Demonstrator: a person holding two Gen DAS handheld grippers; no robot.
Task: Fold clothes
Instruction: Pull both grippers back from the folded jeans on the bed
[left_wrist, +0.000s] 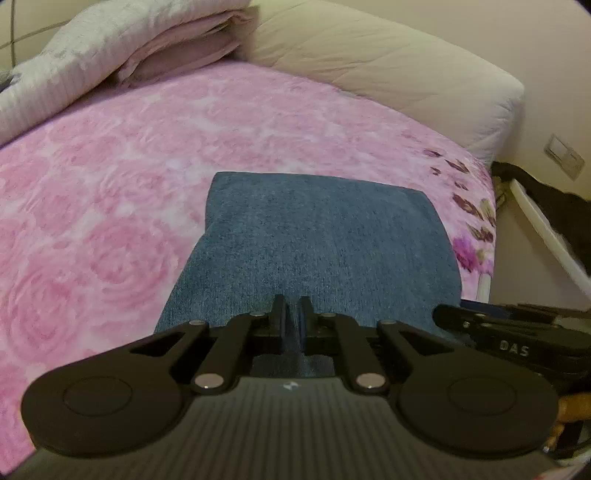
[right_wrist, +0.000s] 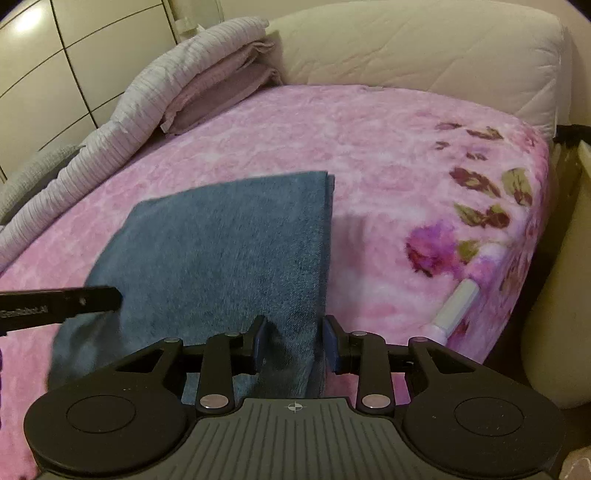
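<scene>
Open pink blanket lay free beyond and right of the blue towel, while folded bedding blocked the far left and a cream mattress closed off the back.

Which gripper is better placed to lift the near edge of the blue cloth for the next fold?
Left. The left gripper looks shut on the blue cloth at its near edge. The right gripper is open, its fingers only straddling the cloth's right edge, so it must close first.
</scene>
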